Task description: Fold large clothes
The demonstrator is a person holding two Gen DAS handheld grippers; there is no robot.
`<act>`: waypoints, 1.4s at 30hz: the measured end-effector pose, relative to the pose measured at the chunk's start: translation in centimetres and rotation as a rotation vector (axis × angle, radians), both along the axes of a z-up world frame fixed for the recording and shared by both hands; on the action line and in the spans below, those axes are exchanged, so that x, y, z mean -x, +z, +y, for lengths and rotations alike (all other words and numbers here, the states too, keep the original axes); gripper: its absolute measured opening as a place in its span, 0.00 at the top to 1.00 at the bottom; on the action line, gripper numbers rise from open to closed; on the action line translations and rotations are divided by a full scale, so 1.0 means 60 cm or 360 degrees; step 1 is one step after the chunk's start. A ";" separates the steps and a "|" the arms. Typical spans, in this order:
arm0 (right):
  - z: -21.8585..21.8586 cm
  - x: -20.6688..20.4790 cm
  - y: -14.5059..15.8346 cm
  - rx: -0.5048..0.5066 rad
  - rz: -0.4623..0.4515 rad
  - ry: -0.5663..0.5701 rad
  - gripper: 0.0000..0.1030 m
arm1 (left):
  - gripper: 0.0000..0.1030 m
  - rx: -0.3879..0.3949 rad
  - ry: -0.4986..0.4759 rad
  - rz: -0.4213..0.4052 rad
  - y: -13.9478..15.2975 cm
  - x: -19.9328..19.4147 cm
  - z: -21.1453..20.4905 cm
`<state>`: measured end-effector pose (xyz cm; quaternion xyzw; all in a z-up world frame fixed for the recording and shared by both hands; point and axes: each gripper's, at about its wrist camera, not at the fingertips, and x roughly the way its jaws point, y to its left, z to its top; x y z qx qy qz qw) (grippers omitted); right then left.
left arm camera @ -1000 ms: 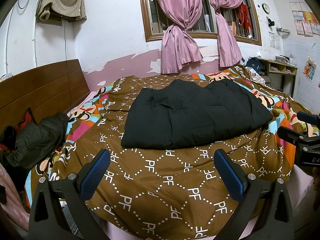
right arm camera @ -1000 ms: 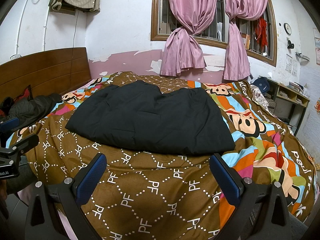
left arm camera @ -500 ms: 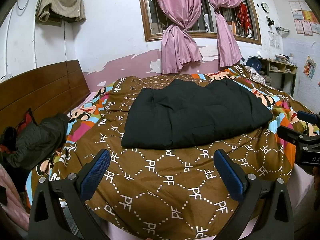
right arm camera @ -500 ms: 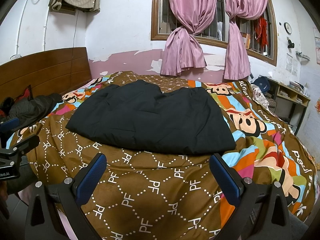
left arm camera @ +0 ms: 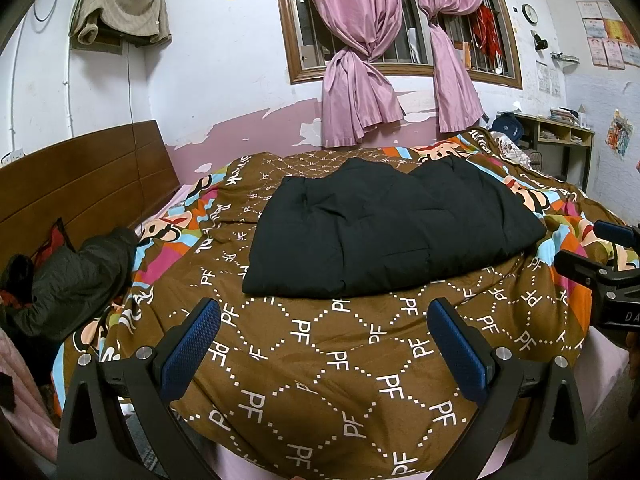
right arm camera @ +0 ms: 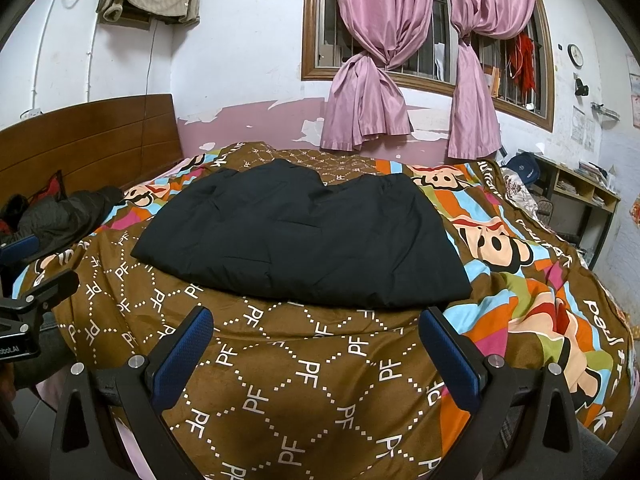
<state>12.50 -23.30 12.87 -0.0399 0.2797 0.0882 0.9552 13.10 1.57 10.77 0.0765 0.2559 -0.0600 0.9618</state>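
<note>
black garment [left arm camera: 384, 232] flat on bed [left arm camera: 320, 360], ahead of both grippers, long axis left-right. left gripper [left arm camera: 324, 344] and right gripper [right arm camera: 316, 344] wide open, empty, about equally near.

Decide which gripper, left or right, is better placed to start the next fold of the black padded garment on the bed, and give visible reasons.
Roughly even, with a slight edge to the right gripper: the black padded garment has its near corner close ahead. The left gripper sits slightly farther from the hem. Both are open and empty.

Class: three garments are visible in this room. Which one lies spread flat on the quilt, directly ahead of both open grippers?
The black padded garment mid-bed. The dark jacket lies crumpled by the headboard; the beige garment hangs on the wall.
</note>
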 end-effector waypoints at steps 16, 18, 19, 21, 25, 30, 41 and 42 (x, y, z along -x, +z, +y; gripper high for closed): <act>0.000 -0.001 0.001 -0.0001 0.0001 -0.0001 0.00 | 0.02 -0.0003 -0.0006 0.0001 -0.002 0.000 -0.001; -0.001 -0.002 0.002 -0.0001 0.0002 0.0000 0.00 | 0.02 -0.0005 -0.0006 0.0003 -0.002 0.000 0.000; -0.001 -0.001 0.002 -0.0001 0.0002 0.0000 0.00 | 0.02 -0.0005 -0.0002 0.0005 -0.002 0.000 -0.001; -0.001 -0.002 0.002 -0.0001 0.0001 0.0000 0.00 | 0.02 0.0006 0.0001 0.0002 -0.001 0.001 0.003; -0.001 -0.001 0.002 -0.0002 0.0004 0.0000 0.00 | 0.02 0.0035 0.0021 -0.0061 0.006 0.008 0.016; -0.001 -0.002 0.003 -0.0003 0.0004 -0.0001 0.00 | 0.02 0.0026 0.0067 -0.0114 0.010 0.010 0.028; 0.000 -0.001 0.001 -0.0002 0.0008 -0.0001 0.00 | 0.02 0.0014 0.0054 -0.0102 0.007 0.008 0.049; 0.000 -0.001 0.001 -0.0002 0.0009 0.0000 0.00 | 0.02 0.0012 0.0051 -0.0097 0.006 0.006 0.048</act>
